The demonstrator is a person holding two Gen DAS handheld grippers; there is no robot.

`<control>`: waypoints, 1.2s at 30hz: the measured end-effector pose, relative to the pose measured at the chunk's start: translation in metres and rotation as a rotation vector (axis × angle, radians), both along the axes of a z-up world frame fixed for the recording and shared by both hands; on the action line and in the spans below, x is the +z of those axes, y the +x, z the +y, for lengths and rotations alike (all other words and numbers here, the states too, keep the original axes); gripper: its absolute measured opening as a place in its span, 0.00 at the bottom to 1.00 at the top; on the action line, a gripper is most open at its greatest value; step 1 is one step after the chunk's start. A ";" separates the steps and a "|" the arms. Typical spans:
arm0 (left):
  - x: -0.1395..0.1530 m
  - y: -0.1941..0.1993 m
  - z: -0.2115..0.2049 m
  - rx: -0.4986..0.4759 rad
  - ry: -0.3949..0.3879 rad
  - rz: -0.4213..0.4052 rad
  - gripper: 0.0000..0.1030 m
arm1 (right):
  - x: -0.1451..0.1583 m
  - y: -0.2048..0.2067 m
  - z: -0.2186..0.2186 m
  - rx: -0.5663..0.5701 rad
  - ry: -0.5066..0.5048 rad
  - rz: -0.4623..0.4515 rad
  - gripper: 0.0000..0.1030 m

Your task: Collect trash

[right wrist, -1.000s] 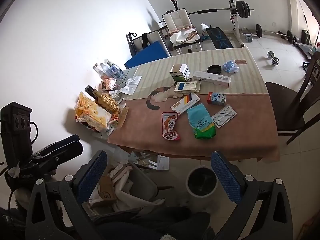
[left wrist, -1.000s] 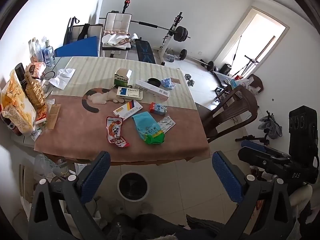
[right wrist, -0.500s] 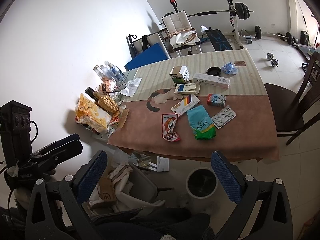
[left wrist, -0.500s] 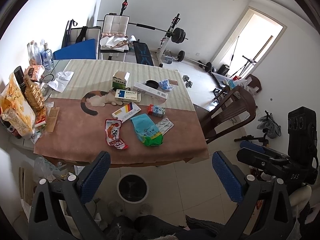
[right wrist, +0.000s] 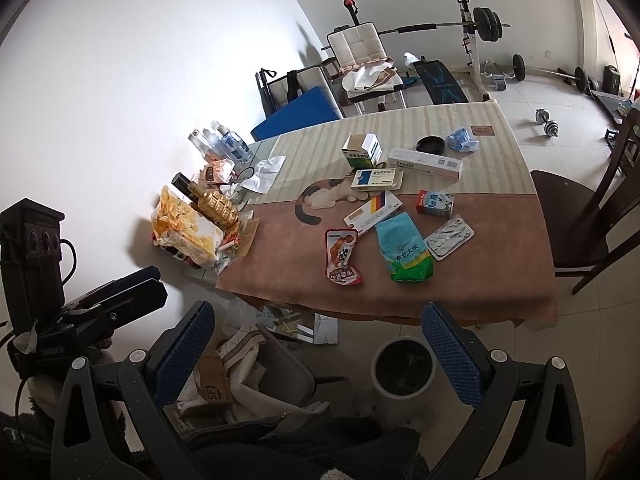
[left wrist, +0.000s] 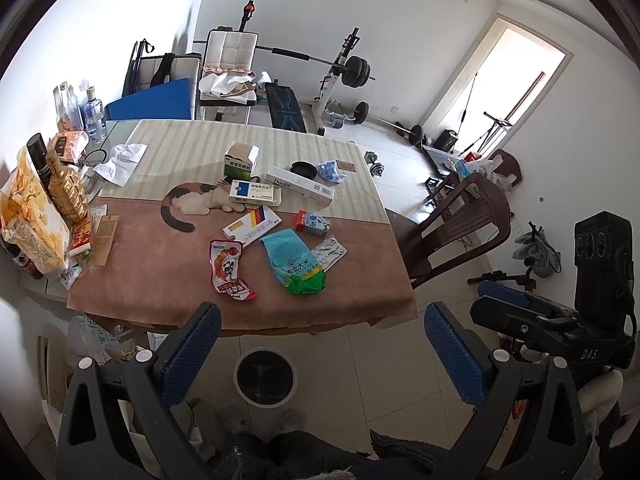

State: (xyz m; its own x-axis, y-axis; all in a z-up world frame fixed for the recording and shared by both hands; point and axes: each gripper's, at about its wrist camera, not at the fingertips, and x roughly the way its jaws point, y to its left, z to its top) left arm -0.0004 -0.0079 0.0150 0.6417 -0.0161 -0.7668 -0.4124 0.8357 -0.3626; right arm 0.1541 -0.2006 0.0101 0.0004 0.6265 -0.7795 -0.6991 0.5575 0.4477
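Observation:
Trash lies on the table (left wrist: 152,280): a red snack wrapper (left wrist: 229,270) (right wrist: 342,258), a blue-green rice bag (left wrist: 295,266) (right wrist: 404,252), a blister pack (left wrist: 329,252) (right wrist: 450,237), a small milk carton (left wrist: 313,222) (right wrist: 435,202) and several medicine boxes (left wrist: 254,193) (right wrist: 376,178). A white bin (left wrist: 265,376) (right wrist: 403,368) stands on the floor at the table's near edge. My left gripper (left wrist: 322,356) and right gripper (right wrist: 318,354) are both open and empty, held well back from the table above the floor.
Snack bags and bottles (left wrist: 44,204) (right wrist: 196,216) crowd the table's left side. A dark chair (left wrist: 456,224) (right wrist: 592,208) stands to the right. A folding chair with bags (right wrist: 256,376) is on the floor left of the bin. Gym gear (left wrist: 344,76) fills the back.
Both grippers have drawn slightly back and up from the table, so the table looks a little smaller. Nothing on the table has moved and both stay open.

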 end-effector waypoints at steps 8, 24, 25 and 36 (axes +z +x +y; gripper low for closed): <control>0.001 0.001 0.001 -0.002 0.001 -0.002 1.00 | 0.001 -0.003 0.006 0.008 -0.002 0.000 1.00; 0.001 0.002 0.001 -0.003 0.000 -0.003 1.00 | -0.001 -0.007 0.012 0.016 -0.003 0.000 1.00; 0.001 0.001 0.000 -0.003 -0.001 -0.004 1.00 | 0.000 -0.007 0.012 0.016 -0.003 0.000 1.00; 0.002 0.004 -0.002 -0.010 0.000 -0.004 1.00 | -0.001 -0.009 0.015 0.016 -0.002 0.005 1.00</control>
